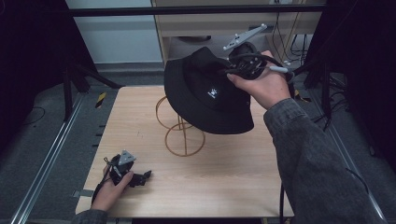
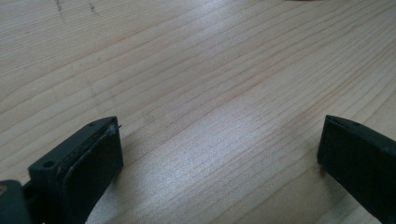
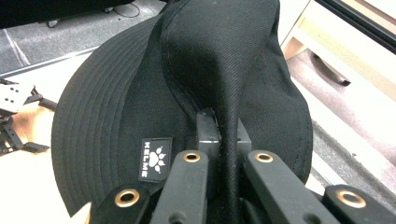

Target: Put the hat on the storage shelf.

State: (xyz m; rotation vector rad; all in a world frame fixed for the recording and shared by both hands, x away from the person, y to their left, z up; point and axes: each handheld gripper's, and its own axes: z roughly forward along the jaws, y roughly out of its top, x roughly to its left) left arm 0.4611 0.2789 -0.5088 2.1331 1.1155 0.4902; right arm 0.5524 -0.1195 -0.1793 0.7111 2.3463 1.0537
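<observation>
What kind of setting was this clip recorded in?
Probably a lab recording rig: a pale wooden table framed by metal rails and black curtains, with loose cables on the floor behind.

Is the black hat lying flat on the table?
No, the right gripper holds the black hat up in the air above the wire stand.

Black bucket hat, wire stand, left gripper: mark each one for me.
black bucket hat [image 1: 198, 88]: high view, on the crown.
wire stand [image 1: 185, 142]: high view, on the lower ring.
left gripper [image 2: 219, 154]: left gripper view, midway between its open jaws.
</observation>
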